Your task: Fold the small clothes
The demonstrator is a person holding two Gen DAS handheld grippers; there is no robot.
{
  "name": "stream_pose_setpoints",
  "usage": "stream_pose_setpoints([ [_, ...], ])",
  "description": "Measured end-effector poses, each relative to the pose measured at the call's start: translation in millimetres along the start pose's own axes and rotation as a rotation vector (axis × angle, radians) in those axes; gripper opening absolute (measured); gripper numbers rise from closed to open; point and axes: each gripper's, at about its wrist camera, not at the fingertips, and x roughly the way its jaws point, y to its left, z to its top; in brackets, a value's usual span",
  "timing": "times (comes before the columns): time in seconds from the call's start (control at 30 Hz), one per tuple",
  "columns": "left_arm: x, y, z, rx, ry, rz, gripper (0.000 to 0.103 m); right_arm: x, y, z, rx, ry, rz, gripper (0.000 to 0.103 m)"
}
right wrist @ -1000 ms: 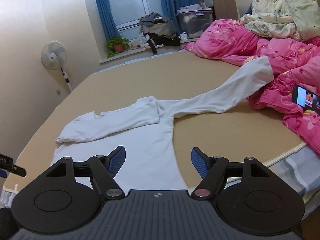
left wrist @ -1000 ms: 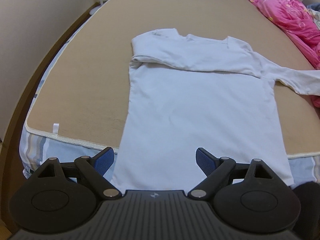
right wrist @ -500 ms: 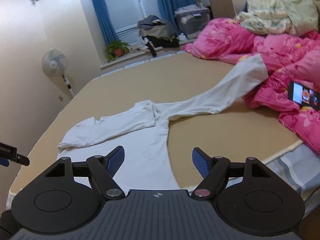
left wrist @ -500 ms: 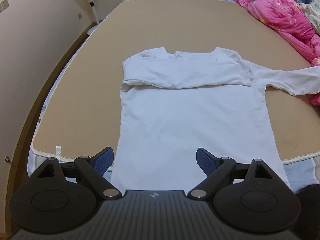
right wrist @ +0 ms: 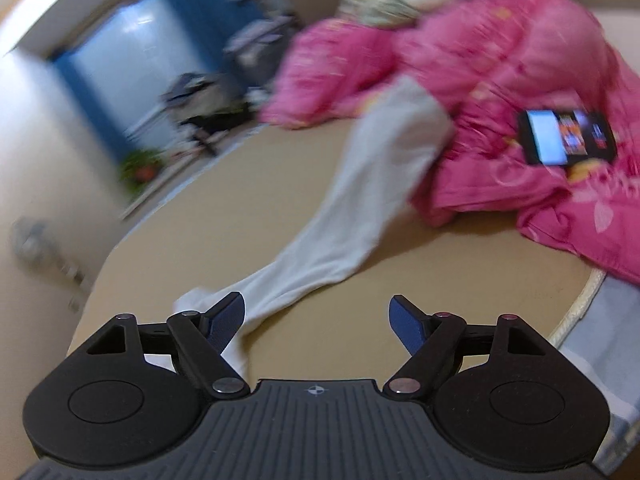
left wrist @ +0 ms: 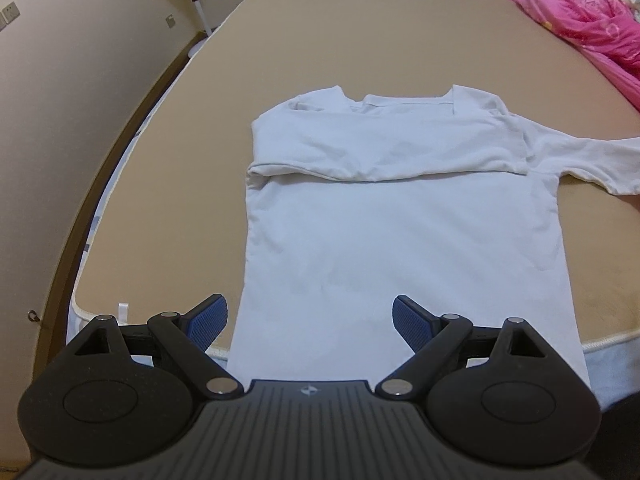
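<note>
White shirt [left wrist: 400, 232] flat on mattress [left wrist: 360, 40], one sleeve folded across chest, other sleeve [right wrist: 360, 200] outstretched toward pink quilt [right wrist: 500, 80]; left gripper [left wrist: 310, 316] and right gripper [right wrist: 316, 316] both released, empty, likely for that sleeve.

The shirt [left wrist: 400, 216] is plain white, its outstretched sleeve [right wrist: 360, 208] the same white. The mattress cover [left wrist: 360, 40] beneath is flat tan with a cream piped edge. The quilt [right wrist: 500, 92] is hot pink with a pale floral print. Both the left gripper [left wrist: 310, 316] and right gripper [right wrist: 316, 318] are black with blue ribbed pads [left wrist: 206, 322]. The curtains [right wrist: 72, 92] are blue.
</note>
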Motion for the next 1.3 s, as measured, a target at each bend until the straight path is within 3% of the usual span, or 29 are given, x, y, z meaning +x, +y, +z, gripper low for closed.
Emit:
stream_pose_setpoints([
  [0.13,17.2,-6.1,14.8,-0.014,0.029,0.012,0.093,55.6,-36.8,27.8,0.102,0.024,-0.087,0.081],
  [0.3,40.0,-19.9,29.4,-0.004,0.079,0.012,0.093,105.6,-76.5,55.2,0.256,0.013,-0.114,0.082],
  [0.6,44.4,-47.0,54.0,0.118,-0.003,0.116,0.093,179.7,-116.2,95.0,0.503,0.053,-0.116,0.088],
  [0.63,44.7,-47.8,55.7,0.119,-0.004,0.118,0.093,185.6,-118.6,97.5,0.525,0.054,-0.117,0.082],
  [0.67,45.0,-48.6,57.1,0.125,-0.008,0.123,0.093,188.9,-120.0,99.2,0.539,0.054,-0.112,0.047],
  [0.7,45.1,-49.4,57.9,0.132,-0.015,0.132,0.093,186.9,-117.3,100.7,0.528,0.023,-0.144,0.023],
  [0.73,45.0,-50.1,58.5,0.140,-0.026,0.146,0.093,181.5,-110.2,102.5,0.479,-0.018,-0.197,0.012],
  [0.8,45.0,-51.1,58.8,0.148,-0.040,0.157,0.093,166.0,-100.6,102.6,0.418,-0.094,-0.193,0.008],
  [0.93,49.2,-51.0,59.7,0.144,-0.029,0.142,0.093,136.6,-107.7,100.9,0.492,-0.128,-0.118,0.000],
  [1.07,49.5,-50.2,58.8,0.141,-0.035,0.134,0.093,97.5,-105.6,105.8,0.452,-0.276,-0.041,0.000],
  [1.23,49.0,-46.7,55.9,0.122,-0.028,0.124,0.093,111.0,-112.0,99.1,0.414,-0.160,-0.038,0.007],
  [1.3,47.8,-44.0,53.3,0.120,-0.030,0.127,0.093,120.7,-120.8,96.4,0.459,-0.112,-0.022,0.032],
])
